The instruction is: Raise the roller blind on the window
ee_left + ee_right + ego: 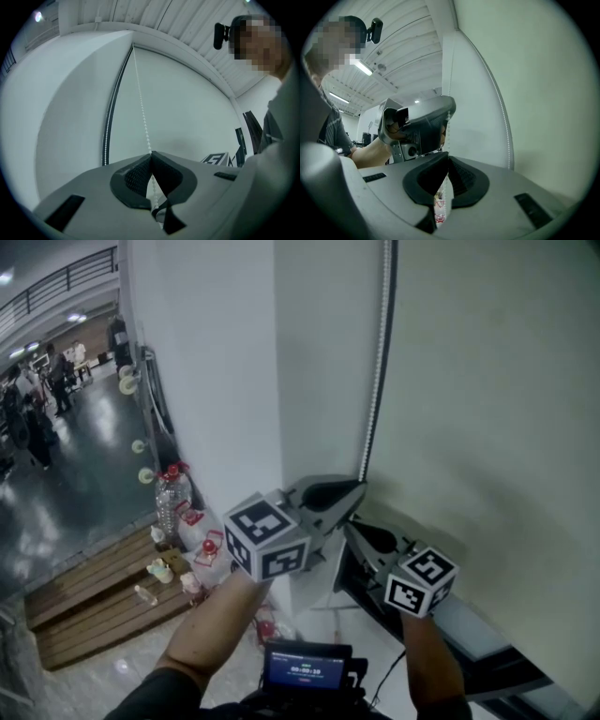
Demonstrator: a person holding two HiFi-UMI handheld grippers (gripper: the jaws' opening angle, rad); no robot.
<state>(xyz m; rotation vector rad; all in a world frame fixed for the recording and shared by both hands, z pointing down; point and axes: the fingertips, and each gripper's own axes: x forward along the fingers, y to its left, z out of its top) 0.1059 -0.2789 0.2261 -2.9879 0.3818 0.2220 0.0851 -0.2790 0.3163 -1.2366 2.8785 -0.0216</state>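
Hand-held grippers: 2, both up against the window edge. The left hand-held gripper [150, 153] has its jaws pressed together on the bead chain [140, 101]. The beads go in at the tips and come out below the pads. The right hand-held gripper [447, 156] sits just under and to the right of the left one in the head view. Its jaws are likewise closed narrow on the same strand, which drops from the left one's tips straight into it. So 1 strand, 2 grips, one above the other, close together.

Chain strands visible: 2. The gripped one runs up in front of the blind. The second strand [108, 122] follows a dark strip at the blind's left edge, touched by neither gripper.

The roller blind [487, 418]: 1, pale fabric, down over the window, filling the right half of the head view. Its bottom edge can't be made out. White wall [206, 381] to its left.

Marker cubes: 2, left cube [267, 538] and right cube [422, 580]. Forearms: 2, bare, left forearm [211, 624] and right forearm [427, 657]. 1 small lit screen [307, 667] at the bottom edge of the head view.

Floor at lower left: 1 clear bottle [172, 498] with a red cap, and 1 wooden platform [94, 601] with small items too blurred to count. Several people [42, 395] far off at upper left.
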